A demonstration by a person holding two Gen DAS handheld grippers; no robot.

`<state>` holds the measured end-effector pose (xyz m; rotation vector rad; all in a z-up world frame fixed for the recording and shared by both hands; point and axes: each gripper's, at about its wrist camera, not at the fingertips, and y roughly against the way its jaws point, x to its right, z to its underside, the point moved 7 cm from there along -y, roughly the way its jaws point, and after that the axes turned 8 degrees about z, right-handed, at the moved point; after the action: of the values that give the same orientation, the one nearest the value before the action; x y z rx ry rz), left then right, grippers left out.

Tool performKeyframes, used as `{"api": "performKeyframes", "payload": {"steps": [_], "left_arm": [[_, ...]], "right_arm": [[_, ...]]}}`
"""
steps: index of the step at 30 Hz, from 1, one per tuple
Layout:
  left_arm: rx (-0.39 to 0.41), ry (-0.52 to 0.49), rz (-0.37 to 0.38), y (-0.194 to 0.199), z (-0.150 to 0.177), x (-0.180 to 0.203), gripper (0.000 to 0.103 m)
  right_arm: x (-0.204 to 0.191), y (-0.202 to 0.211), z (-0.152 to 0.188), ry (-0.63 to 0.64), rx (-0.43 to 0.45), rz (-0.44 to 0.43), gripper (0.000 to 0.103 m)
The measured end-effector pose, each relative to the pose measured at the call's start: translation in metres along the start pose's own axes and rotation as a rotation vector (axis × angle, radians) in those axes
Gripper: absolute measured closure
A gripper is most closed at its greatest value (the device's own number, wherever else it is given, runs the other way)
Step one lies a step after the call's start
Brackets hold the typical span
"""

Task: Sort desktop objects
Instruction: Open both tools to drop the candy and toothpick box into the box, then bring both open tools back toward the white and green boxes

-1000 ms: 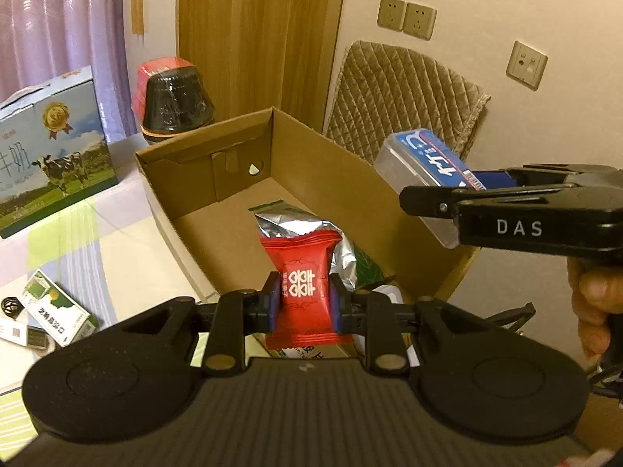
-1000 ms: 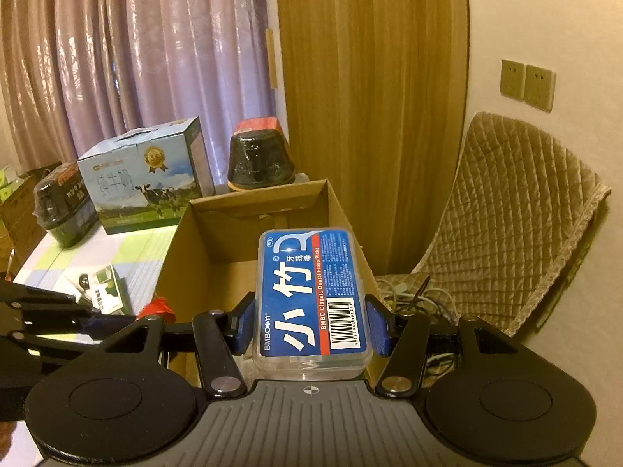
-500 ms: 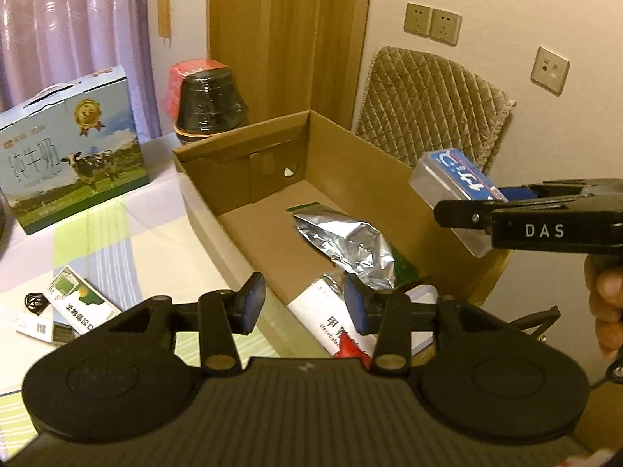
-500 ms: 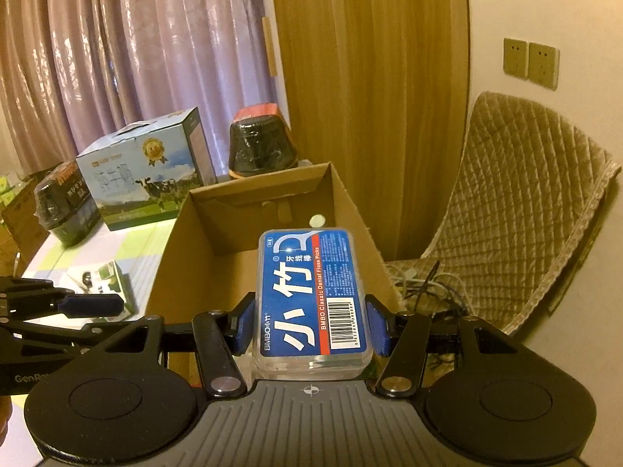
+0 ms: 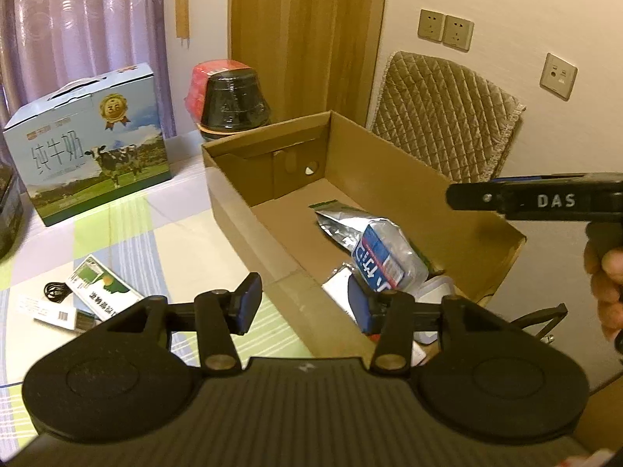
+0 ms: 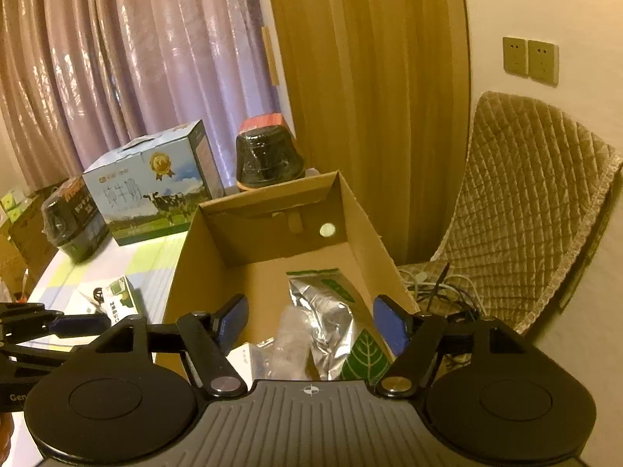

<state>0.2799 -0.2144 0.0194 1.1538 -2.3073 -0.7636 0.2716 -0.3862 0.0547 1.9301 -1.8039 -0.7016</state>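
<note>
An open cardboard box [image 5: 389,167] stands on the table's right side. Inside lie a silver foil pouch [image 5: 338,222], a white packet [image 5: 337,284] and a clear case with a blue label [image 5: 383,260], which rests tilted on the pouch. My left gripper [image 5: 303,301] hovers open and empty above the box's near end. The right gripper [image 6: 311,321] is also open and empty, hanging over the box [image 6: 210,257] above the pouch [image 6: 323,311]. In the left wrist view it reaches in from the right as a black finger [image 5: 475,196], held by a hand [image 5: 607,276].
On the checked tablecloth left of the box are a milk carton [image 5: 85,151], a black tub with a red lid [image 5: 229,101], a small green-white box [image 5: 97,292] and a black cable [image 5: 54,292]. A quilted chair [image 6: 537,202] with loose cables [image 6: 440,292] stands right of the box.
My left gripper let go of the red packet and opened. Then the right gripper opened and the blue-labelled case dropped into the cardboard box onto the foil pouch.
</note>
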Motion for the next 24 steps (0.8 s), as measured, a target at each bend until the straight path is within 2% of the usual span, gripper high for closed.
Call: {"api": "performKeyframes", "payload": {"steps": [9, 12, 19, 23, 24], "left_arm": [[-0.003, 0.008, -0.033, 0.022, 0.013, -0.013, 0.052], [0.001, 0.018, -0.059, 0.033, 0.018, -0.020, 0.041], [0.008, 0.050, -0.114, 0.069, 0.039, -0.047, 0.034], [0.013, 0.086, -0.154, 0.093, 0.058, -0.067, 0.021], [0.012, 0.092, -0.163, 0.098, 0.063, -0.072, 0.020]], "right_arm": [[-0.014, 0.019, -0.002, 0.004, 0.014, -0.015, 0.028], [-0.024, 0.029, -0.004, 0.014, 0.025, -0.034, 0.026], [-0.056, 0.048, -0.004, 0.036, 0.047, -0.075, 0.019], [-0.081, 0.056, -0.001, 0.058, 0.056, -0.109, 0.014], [-0.086, 0.057, 0.000, 0.064, 0.056, -0.118, 0.013]]}}
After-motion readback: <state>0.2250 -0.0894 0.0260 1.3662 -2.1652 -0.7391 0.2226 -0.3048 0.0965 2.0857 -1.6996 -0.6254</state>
